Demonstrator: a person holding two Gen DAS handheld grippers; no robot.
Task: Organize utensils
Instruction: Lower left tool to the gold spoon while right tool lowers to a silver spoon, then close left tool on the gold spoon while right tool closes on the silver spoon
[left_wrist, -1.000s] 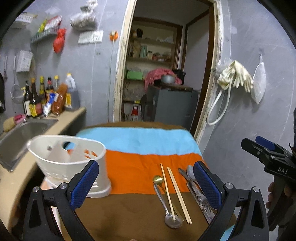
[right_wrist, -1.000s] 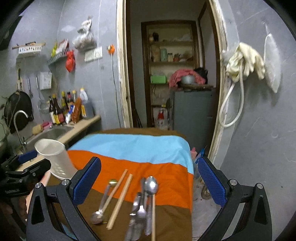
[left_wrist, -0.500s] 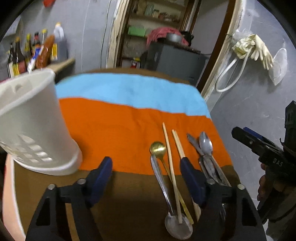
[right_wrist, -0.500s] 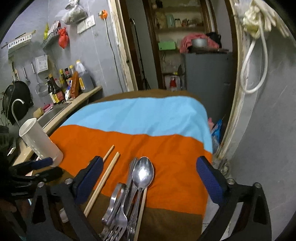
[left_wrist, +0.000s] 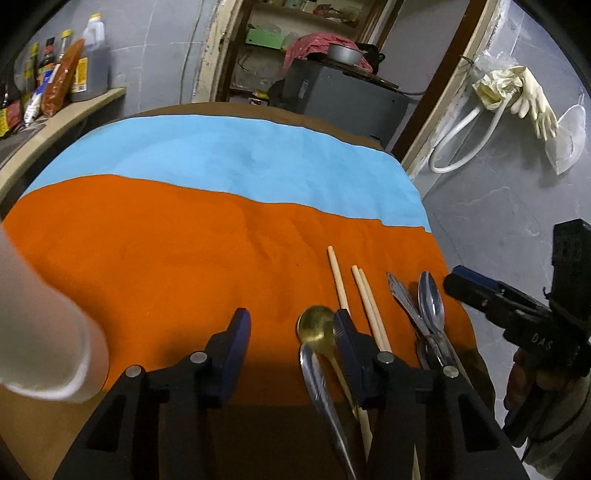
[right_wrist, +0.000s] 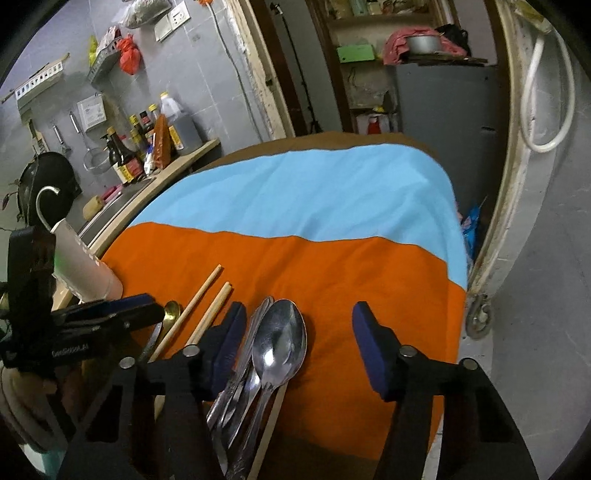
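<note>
Utensils lie on the orange stripe of the cloth-covered table (left_wrist: 184, 258). My left gripper (left_wrist: 291, 332) is low over a gold spoon (left_wrist: 314, 325), whose bowl sits between the closing jaws beside the right finger, with no pad pressing on it. A silver spoon's handle (left_wrist: 317, 380) lies alongside, and wooden chopsticks (left_wrist: 364, 295) lie just right. My right gripper (right_wrist: 301, 336) hangs over a bundle of silver spoons and forks (right_wrist: 282, 339). Its jaws are closing with the large spoon bowl between them, untouched. The white utensil holder (left_wrist: 40, 332) stands at the left.
A counter with sauce bottles (right_wrist: 147, 140) and a sink runs along the table's left side. Behind the table is a doorway with a grey cabinet (left_wrist: 343, 92). A hose and rubber gloves (left_wrist: 517, 92) hang on the right wall. The table's right edge (right_wrist: 458, 314) is close to the cutlery.
Both grippers have dropped and tipped down toward the utensils, and their jaws have narrowed. The white holder has slid to the left edge of the left wrist view.
</note>
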